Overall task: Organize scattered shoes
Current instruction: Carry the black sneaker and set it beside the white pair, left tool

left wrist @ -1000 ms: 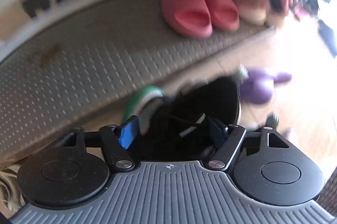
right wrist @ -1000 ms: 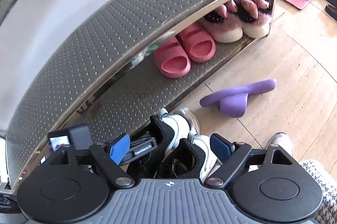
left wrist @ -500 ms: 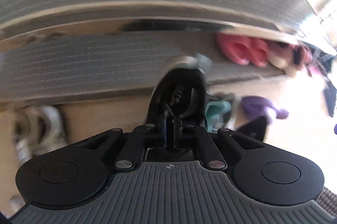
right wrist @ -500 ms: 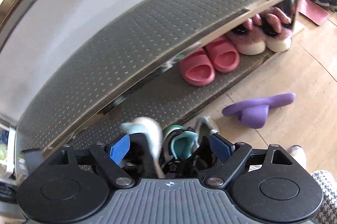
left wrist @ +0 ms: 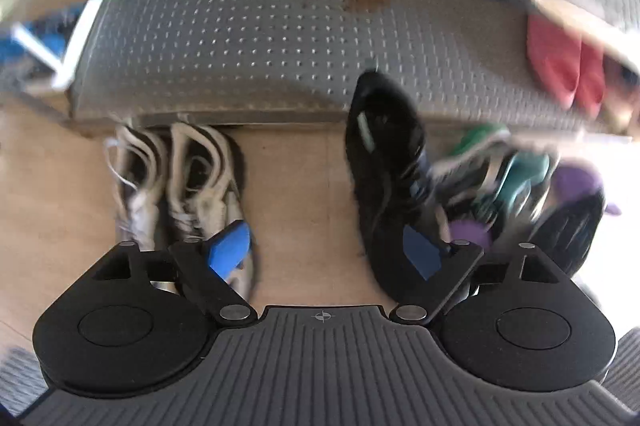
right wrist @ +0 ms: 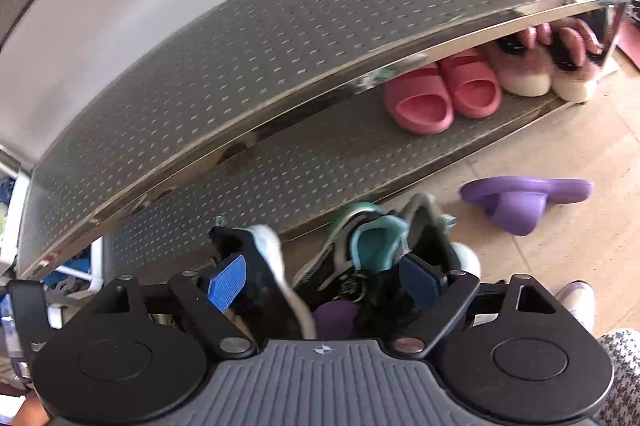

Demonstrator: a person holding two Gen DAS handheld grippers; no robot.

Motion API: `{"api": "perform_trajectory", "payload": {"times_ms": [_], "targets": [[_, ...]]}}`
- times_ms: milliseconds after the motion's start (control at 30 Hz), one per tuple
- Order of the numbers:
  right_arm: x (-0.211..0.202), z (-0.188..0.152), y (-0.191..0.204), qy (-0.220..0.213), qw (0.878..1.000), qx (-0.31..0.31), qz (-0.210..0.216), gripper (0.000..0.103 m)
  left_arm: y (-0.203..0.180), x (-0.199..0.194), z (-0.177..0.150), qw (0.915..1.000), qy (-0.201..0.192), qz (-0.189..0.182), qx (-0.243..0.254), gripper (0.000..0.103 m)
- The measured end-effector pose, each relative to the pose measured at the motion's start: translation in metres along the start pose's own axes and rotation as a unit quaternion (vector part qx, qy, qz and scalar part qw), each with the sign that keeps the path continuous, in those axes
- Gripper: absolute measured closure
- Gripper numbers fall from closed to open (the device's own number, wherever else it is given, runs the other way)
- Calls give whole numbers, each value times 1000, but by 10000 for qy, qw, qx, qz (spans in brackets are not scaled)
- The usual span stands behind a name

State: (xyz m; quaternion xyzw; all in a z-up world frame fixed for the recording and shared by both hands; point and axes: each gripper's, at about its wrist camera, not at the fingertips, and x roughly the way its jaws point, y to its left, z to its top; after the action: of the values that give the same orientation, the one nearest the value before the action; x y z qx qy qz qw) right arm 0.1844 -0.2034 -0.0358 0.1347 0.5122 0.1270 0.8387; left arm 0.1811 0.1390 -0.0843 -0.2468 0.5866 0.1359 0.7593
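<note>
Since half a second ago, my left hand-held gripper [left wrist: 326, 254] is opening and releasing the black sneaker [left wrist: 386, 166], now leaning with its toe on the bottom shelf [left wrist: 240, 46] front edge. My right hand-held gripper [right wrist: 324, 282] is hovering spread over the teal sneaker [right wrist: 372, 238]. I am reading no brand.

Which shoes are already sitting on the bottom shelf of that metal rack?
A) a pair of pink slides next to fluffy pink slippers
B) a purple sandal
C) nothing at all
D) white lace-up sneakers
A: the right wrist view shows the pink slides and the fluffy pink slippers side by side on the bottom shelf.
</note>
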Motion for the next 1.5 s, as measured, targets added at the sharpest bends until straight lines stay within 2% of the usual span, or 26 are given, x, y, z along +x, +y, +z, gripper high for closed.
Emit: {"api": "perform_trajectory", "payload": {"times_ms": [67,133,200,300,400,467,500,533,567,600,633,733,767,867,933,1000,1100,1167,1233,1267,1300,1400,1500], "targets": [[1,-3,4,26,9999,-116,42,18,18,13,7,9954,-46,-395,-866,24],[3,-5,5,57,9998,-161,44,17,23,23,14,9920,-121,-391,-1197,30],[4,-7,3,90,9998,-155,19,17,19,35,24,9925,-267,-287,-1157,35],[6,-5,-1,137,9999,-78,-7,17,6,56,34,9941,-341,-325,-981,35],[7,-1,-7,159,9999,17,-14,17,-5,77,38,9947,-240,-306,-951,35],[8,1,-9,166,9998,61,27,17,-14,101,35,9970,-58,-48,-773,34],[8,2,-10,174,9998,71,49,17,-17,109,33,9976,25,83,-682,27],[8,3,-9,185,9998,64,73,17,-21,119,28,9982,169,160,-559,25],[8,3,-9,197,9997,57,98,17,-26,127,24,9984,295,175,-459,33],[8,4,-8,208,9997,46,121,17,-27,129,22,9985,319,143,-422,51],[8,4,-7,220,9997,22,140,17,-31,128,20,9989,297,115,-349,62],[11,2,-3,263,9995,-69,168,17,-42,123,20,9995,257,159,33,65],[12,1,-2,299,9994,-100,164,16,-44,121,20,9991,299,232,199,65],[17,-3,3,426,9988,-207,145,15,-40,107,20,9970,433,488,426,45],[23,-7,9,498,9983,-297,89,15,-34,97,17,9956,388,489,695,44],[28,-11,15,564,9977,-383,32,15,-24,95,14,9952,346,452,794,32],[30,-15,21,542,9976,-420,-32,15,0,98,10,9982,398,379,229,25],[29,-18,22,549,9976,-428,-14,15,7,107,7,9987,430,124,-230,19],[28,-23,23,588,9970,-500,75,15,2,116,4,9981,328,-172,-485,24],[28,-23,24,598,9967,-547,100,15,-3,118,4,9983,257,-310,-428,48],[28,-22,24,581,9964,-616,74,15,-9,117,4,9988,199,-360,-250,61],[29,-18,24,530,9961,-709,-23,15,-39,103,2,9969,11,214,755,76],[27,-11,23,528,9975,-462,117,15,-46,86,-3,9866,6,875,1374,76]]}}
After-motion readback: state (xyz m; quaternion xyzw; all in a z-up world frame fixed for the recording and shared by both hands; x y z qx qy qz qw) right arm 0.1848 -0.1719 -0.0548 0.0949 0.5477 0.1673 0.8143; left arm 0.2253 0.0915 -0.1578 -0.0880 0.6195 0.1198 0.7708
